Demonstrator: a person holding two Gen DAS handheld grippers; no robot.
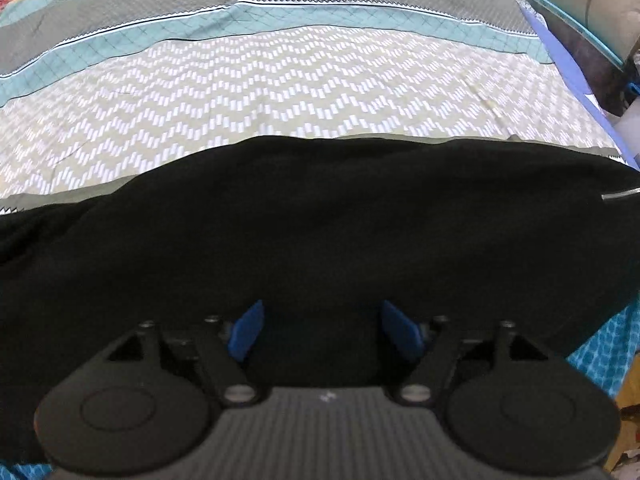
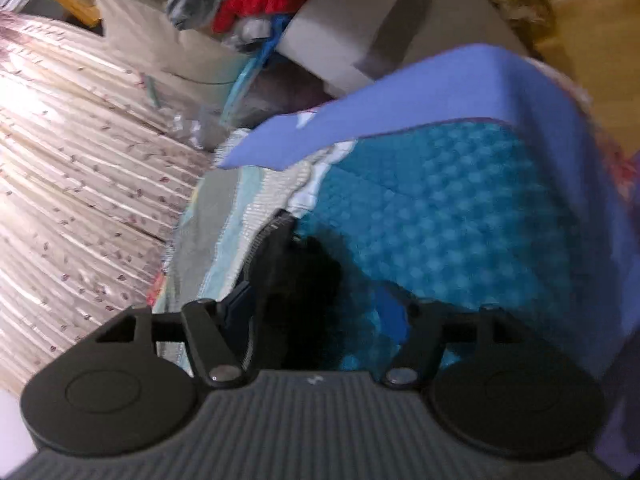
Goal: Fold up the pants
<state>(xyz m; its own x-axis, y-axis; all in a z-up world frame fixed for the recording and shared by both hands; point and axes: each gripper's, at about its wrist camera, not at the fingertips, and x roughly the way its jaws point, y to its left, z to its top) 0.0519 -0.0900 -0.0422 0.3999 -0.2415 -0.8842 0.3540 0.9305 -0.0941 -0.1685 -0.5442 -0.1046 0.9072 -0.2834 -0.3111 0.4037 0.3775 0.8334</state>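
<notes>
The black pants (image 1: 312,232) lie spread across the near part of the bed in the left wrist view. My left gripper (image 1: 322,330) is open, its blue fingertips (image 1: 248,330) wide apart just above the black cloth, holding nothing. In the right wrist view my right gripper (image 2: 316,316) is open near the bed's corner. A bunched end of the black pants (image 2: 304,280) sits between its fingers, and the frame is too blurred to tell whether they touch it.
The bed sheet has a zigzag band (image 1: 280,96), teal and grey stripes (image 1: 280,20). A teal quilted cover (image 2: 440,220) and a blue-violet sheet edge (image 2: 400,100) hang at the bed's corner. Beyond are a curtain (image 2: 72,180), boxes and piled clothes (image 2: 260,8).
</notes>
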